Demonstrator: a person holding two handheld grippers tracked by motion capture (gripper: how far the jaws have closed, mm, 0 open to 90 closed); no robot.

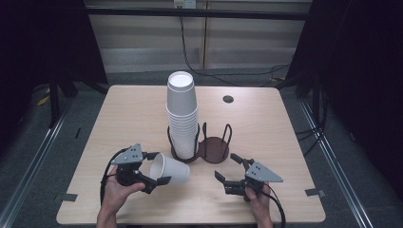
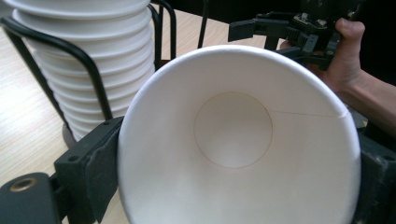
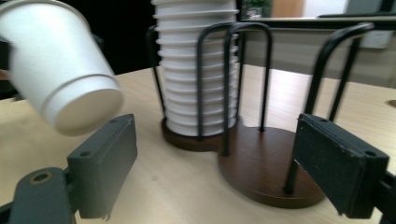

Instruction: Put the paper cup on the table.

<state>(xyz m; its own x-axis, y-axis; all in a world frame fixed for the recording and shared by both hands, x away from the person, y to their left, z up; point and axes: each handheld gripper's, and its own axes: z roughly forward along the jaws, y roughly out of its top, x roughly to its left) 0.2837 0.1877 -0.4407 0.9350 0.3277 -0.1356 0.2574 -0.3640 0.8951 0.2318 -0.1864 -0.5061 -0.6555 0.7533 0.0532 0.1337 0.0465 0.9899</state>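
My left gripper (image 1: 154, 168) is shut on a single white paper cup (image 1: 170, 169), clamped at its rim and lying on its side with the base pointing right. In the left gripper view the cup's open mouth (image 2: 233, 135) faces the camera between the two jaws. My right gripper (image 1: 227, 167) stands open at the front right, nothing between its jaws. In the right gripper view the held cup (image 3: 60, 65) hangs at the upper left. A tall stack of white cups (image 1: 181, 114) stands in the left ring of a dark wire holder (image 1: 214, 148).
The holder's right ring, a round brown base (image 3: 266, 163) with wire loops, has no cups in it. A dark round hole (image 1: 228, 99) sits in the far right of the tabletop. Bare wood lies along the table's left and right sides.
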